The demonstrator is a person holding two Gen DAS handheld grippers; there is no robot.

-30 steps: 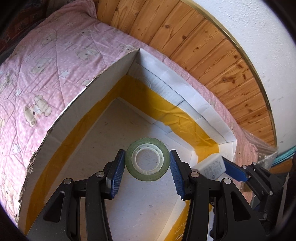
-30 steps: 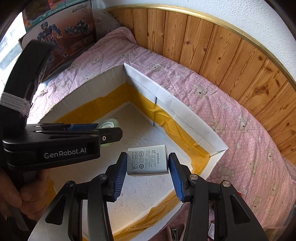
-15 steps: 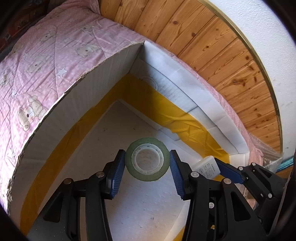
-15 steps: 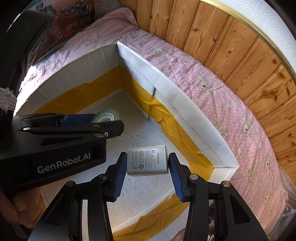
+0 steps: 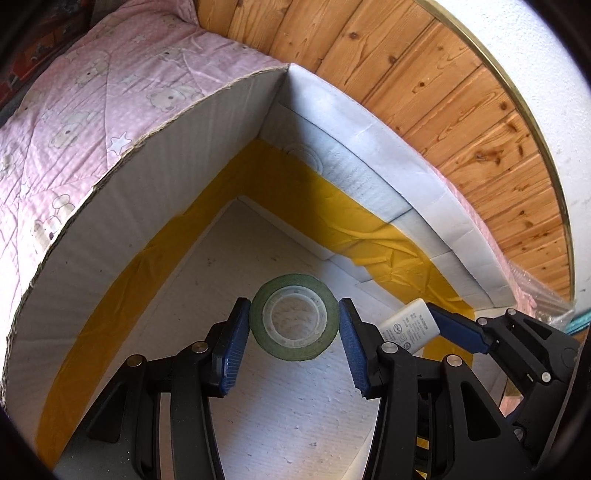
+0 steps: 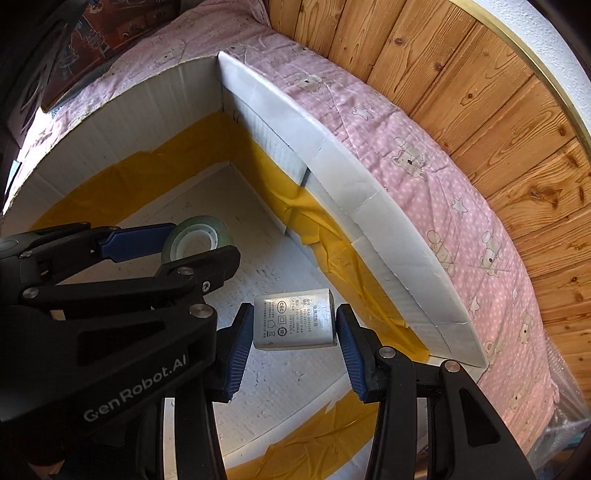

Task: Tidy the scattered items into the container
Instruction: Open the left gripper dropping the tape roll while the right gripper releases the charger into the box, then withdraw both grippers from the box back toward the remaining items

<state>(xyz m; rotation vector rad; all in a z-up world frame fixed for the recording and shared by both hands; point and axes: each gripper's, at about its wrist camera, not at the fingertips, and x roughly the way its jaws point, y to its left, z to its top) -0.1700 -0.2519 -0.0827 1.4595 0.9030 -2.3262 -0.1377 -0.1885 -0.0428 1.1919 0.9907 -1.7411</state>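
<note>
My left gripper (image 5: 294, 320) is shut on a green tape roll (image 5: 294, 316) with a white core and holds it inside the white cardboard box (image 5: 140, 192), above its floor. My right gripper (image 6: 294, 328) is shut on a white charger block (image 6: 294, 324) with printed markings, also inside the box (image 6: 332, 162), beside the left gripper. The charger (image 5: 408, 325) shows at the right of the left wrist view. The tape roll (image 6: 197, 238) shows between the left gripper's fingers in the right wrist view.
The box has yellow tape (image 5: 332, 210) along its inner seams and stands on a pink teddy-bear bedspread (image 6: 424, 147). A wooden panel wall (image 5: 443, 92) rises behind the bed. A picture box (image 6: 107, 33) lies at the far left.
Both grippers have moved lower and deeper into the box, each still holding its item. The box walls look larger and closer in both views.
</note>
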